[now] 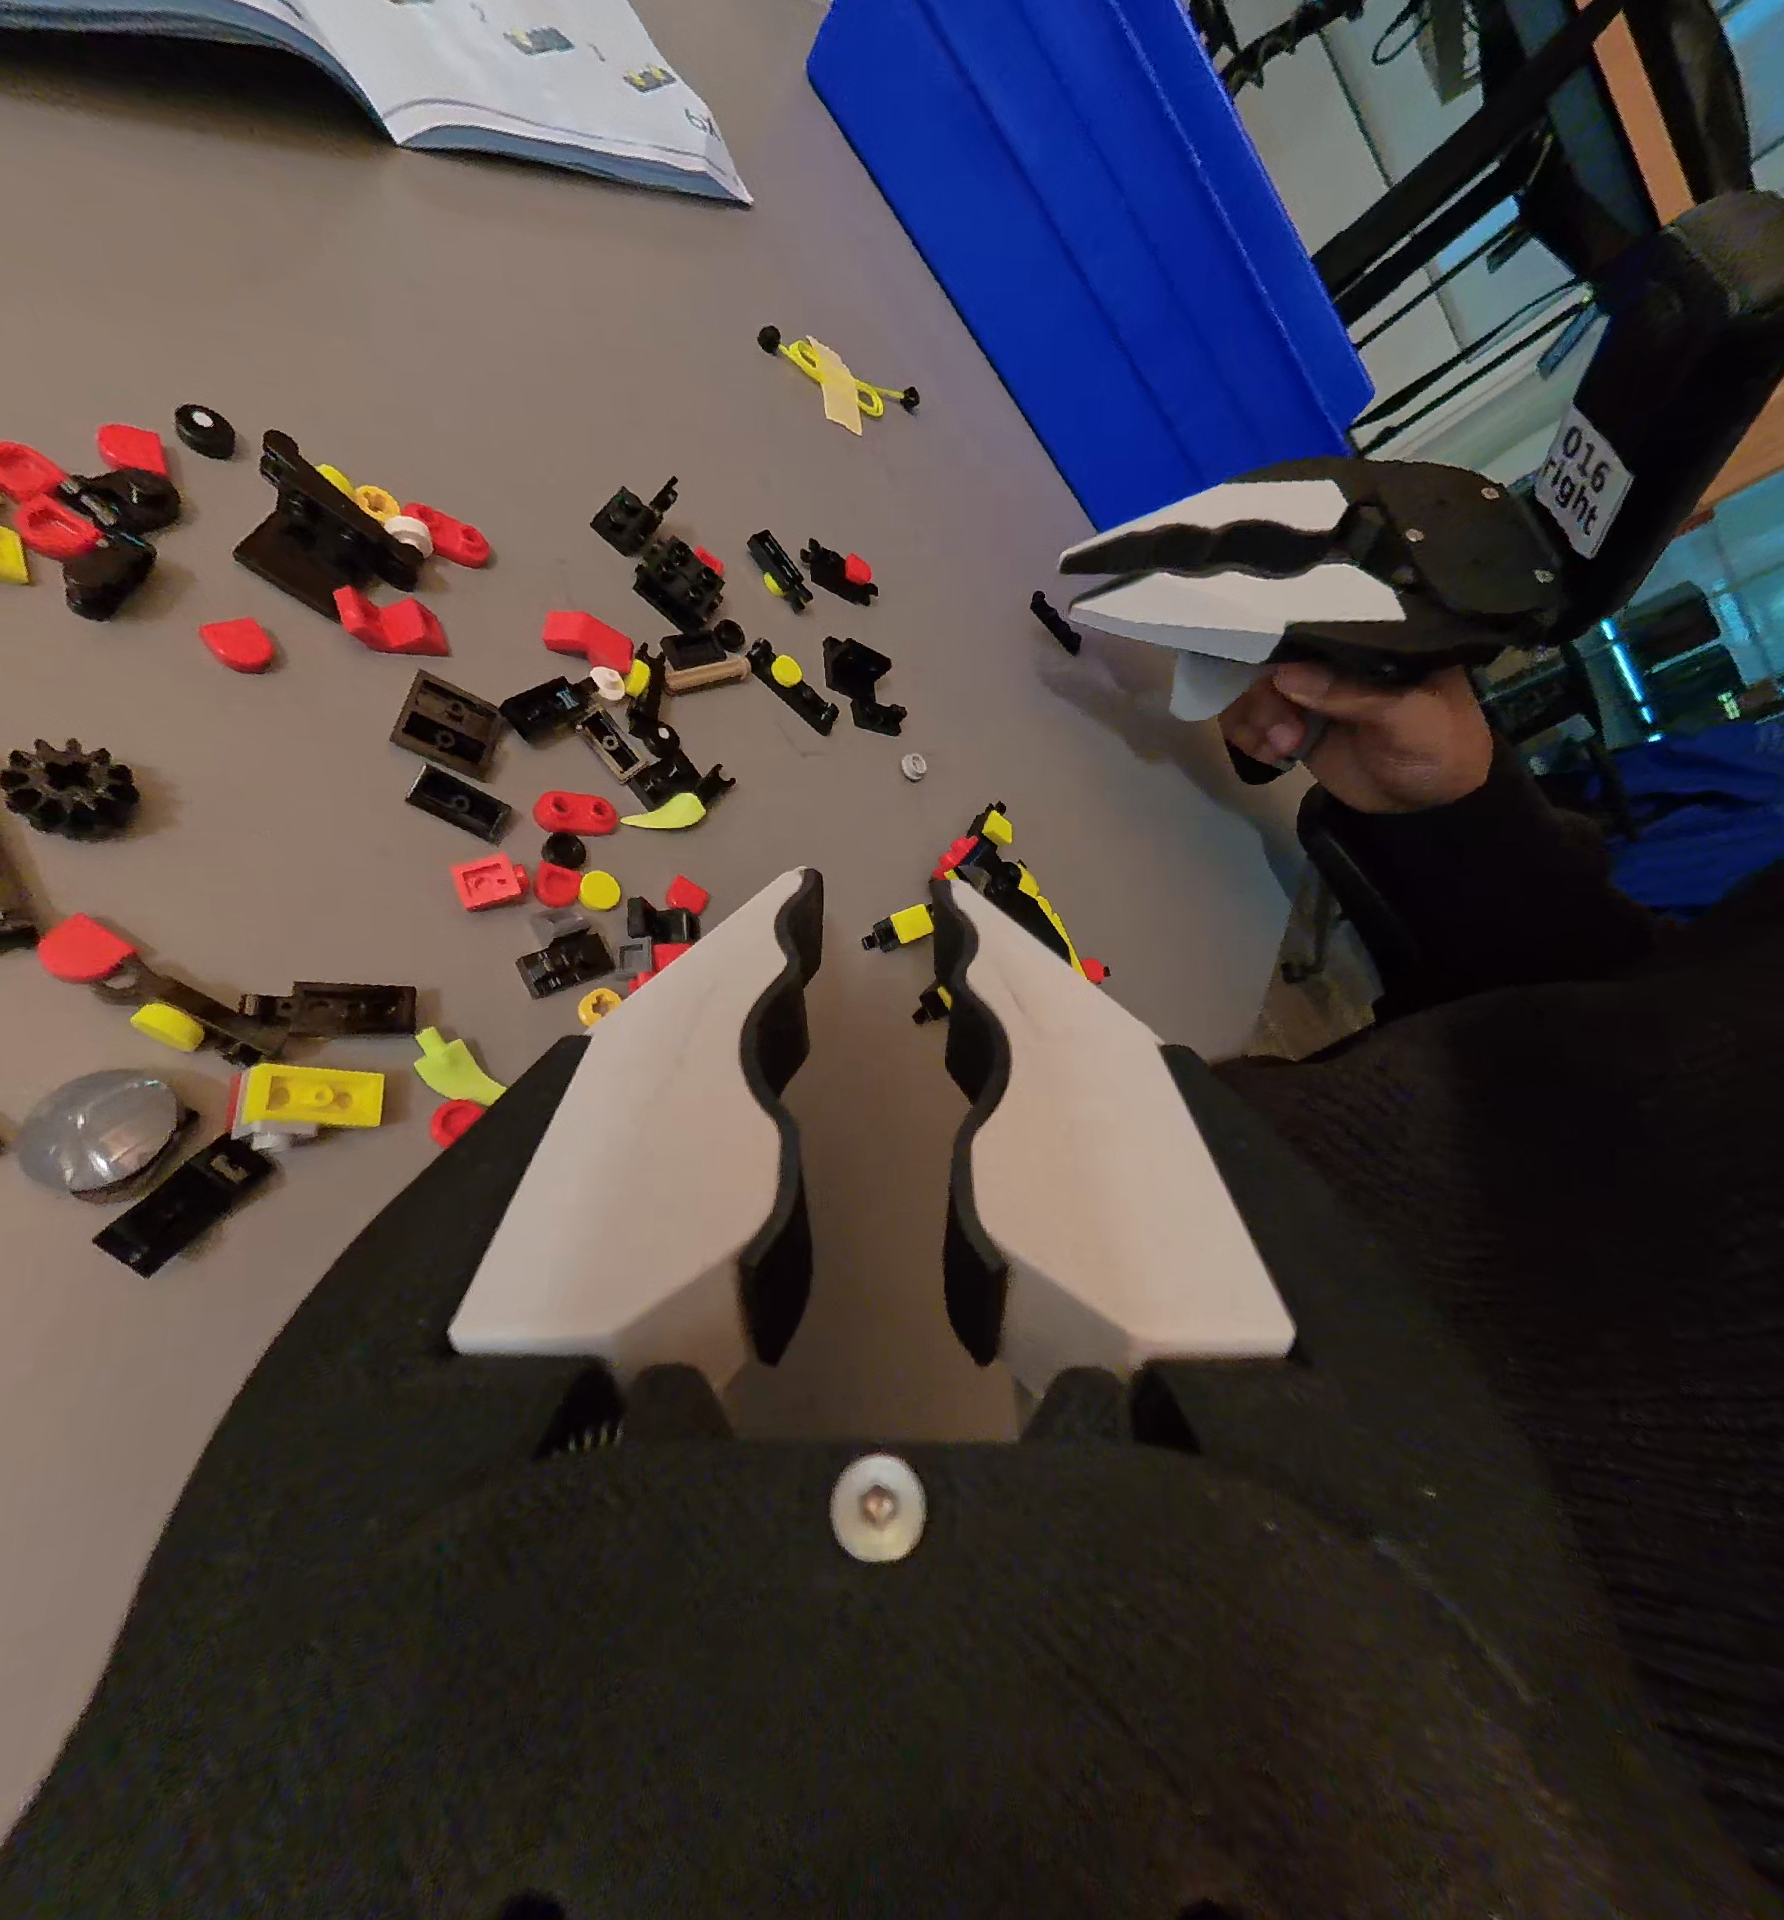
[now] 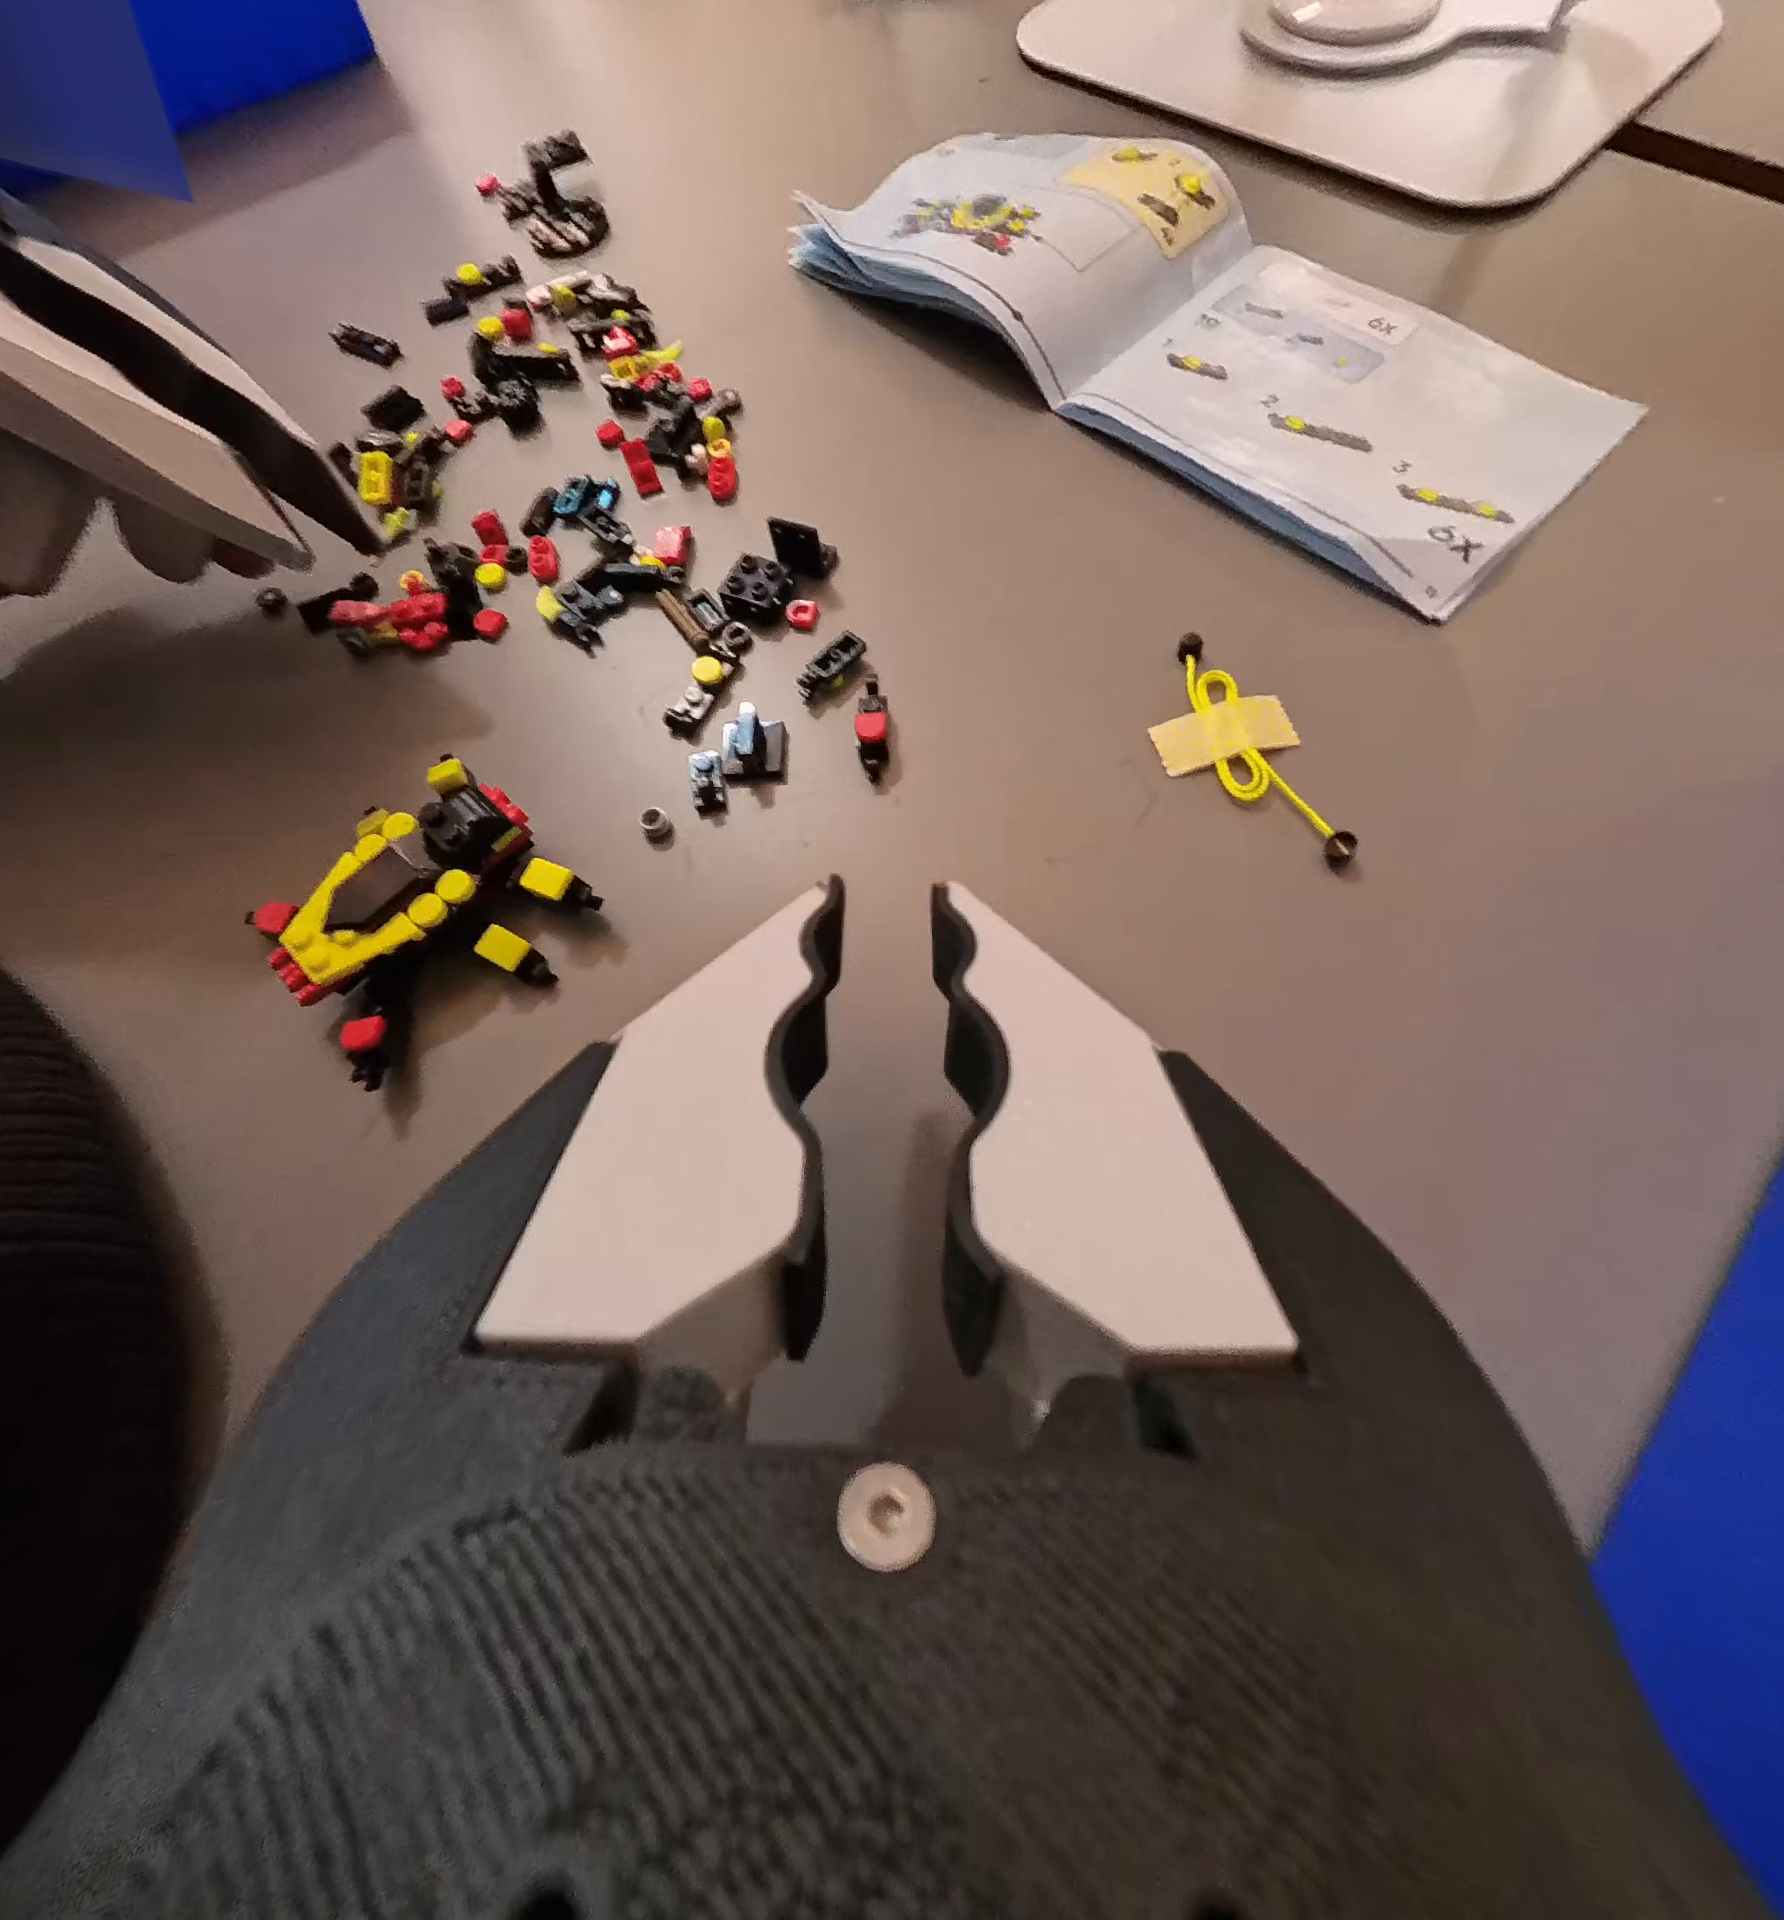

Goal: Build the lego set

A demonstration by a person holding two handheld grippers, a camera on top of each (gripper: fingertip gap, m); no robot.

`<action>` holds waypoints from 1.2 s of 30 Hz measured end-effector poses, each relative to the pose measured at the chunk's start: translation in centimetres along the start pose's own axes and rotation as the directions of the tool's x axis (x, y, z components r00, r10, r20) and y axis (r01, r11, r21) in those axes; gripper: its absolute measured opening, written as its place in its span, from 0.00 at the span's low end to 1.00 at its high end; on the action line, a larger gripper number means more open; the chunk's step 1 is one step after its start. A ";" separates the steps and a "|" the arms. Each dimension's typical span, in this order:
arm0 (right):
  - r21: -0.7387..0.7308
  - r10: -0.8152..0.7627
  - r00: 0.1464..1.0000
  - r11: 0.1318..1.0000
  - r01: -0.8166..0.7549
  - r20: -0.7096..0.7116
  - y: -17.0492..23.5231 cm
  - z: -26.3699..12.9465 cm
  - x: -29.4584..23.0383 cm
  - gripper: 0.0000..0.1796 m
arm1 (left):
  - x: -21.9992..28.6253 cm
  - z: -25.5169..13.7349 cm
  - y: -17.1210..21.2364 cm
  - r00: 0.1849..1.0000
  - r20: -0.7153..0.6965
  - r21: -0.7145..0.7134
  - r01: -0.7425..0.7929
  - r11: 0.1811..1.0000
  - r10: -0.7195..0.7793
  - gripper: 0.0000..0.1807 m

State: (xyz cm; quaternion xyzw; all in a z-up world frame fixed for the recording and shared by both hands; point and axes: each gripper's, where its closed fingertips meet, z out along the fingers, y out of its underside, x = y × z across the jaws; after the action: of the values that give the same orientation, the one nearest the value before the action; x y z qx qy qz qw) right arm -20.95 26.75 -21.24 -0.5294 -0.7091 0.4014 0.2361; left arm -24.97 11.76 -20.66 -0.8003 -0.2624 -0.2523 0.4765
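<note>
Both hand-held grippers hang empty, jaws apart: the left hand-held gripper (image 1: 875,904) just beside the half-built model (image 2: 420,914), which sits ahead-left of the right hand-held gripper (image 2: 886,896) on the surface (image 2: 1075,987). Blocky yellow, black and red, studded, thin pegs jutting out. Loose pieces (image 2: 576,468) scatter beyond the left one, glossy and tiny; I'd worry smooth wavy pads squirt one sideways or a clumsy squeeze pops the model apart. Farther out: taped yellow cord (image 2: 1236,743), open paper booklet (image 2: 1231,353).
</note>
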 end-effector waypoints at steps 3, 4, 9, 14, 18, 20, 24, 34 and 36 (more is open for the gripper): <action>0.049 -0.016 0.999 0.999 0.014 0.037 -0.9 -0.1 -0.8 0.10 | 0.3 0.1 -0.1 0.999 -0.032 0.004 0.012 1.000 -0.012 0.12; 0.057 -0.026 0.999 0.998 0.024 0.045 -1.1 -0.1 -1.0 0.11 | 0.5 0.2 -0.2 0.999 -0.045 0.007 0.015 1.000 -0.015 0.12; 0.054 -0.078 0.996 0.996 0.076 0.037 -1.0 0.1 -1.2 0.11 | 0.9 0.4 -0.3 0.996 -0.086 0.012 0.034 0.999 -0.032 0.13; 0.113 -0.097 0.995 0.989 0.099 -0.028 -2.1 -0.4 0.0 0.04 | 0.6 0.7 -0.2 0.992 -0.104 0.000 0.070 0.998 -0.069 0.14; 0.193 -0.046 0.999 0.980 0.050 -0.029 -3.2 -1.3 0.9 0.03 | 0.2 0.7 -0.4 0.992 -0.100 0.008 0.080 0.997 -0.079 0.15; 0.211 -0.022 1.000 0.977 0.020 0.005 -3.4 -1.5 0.9 0.03 | -0.4 0.5 -0.6 0.998 -0.051 0.020 0.035 0.999 -0.034 0.15; 0.229 0.009 1.000 0.973 -0.015 0.026 -3.5 -1.6 1.3 0.04 | -1.2 0.2 -1.1 0.995 0.045 0.034 -0.089 0.995 0.088 0.14; 0.201 -0.005 1.000 0.980 0.005 0.001 -2.9 -1.2 1.7 0.04 | -2.1 0.2 -1.1 0.988 0.093 0.022 -0.126 0.992 0.124 0.13; 0.200 -0.004 1.000 0.980 0.004 0.000 -2.9 -1.2 1.8 0.04 | -2.1 0.2 -1.1 0.988 0.095 0.023 -0.124 0.992 0.122 0.13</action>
State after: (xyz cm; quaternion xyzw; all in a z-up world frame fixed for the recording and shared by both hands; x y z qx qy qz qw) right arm -22.26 28.45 -18.38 -0.5014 -0.6665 0.4702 0.2886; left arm -27.24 11.98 -21.44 -0.8188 -0.2381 -0.1811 0.4899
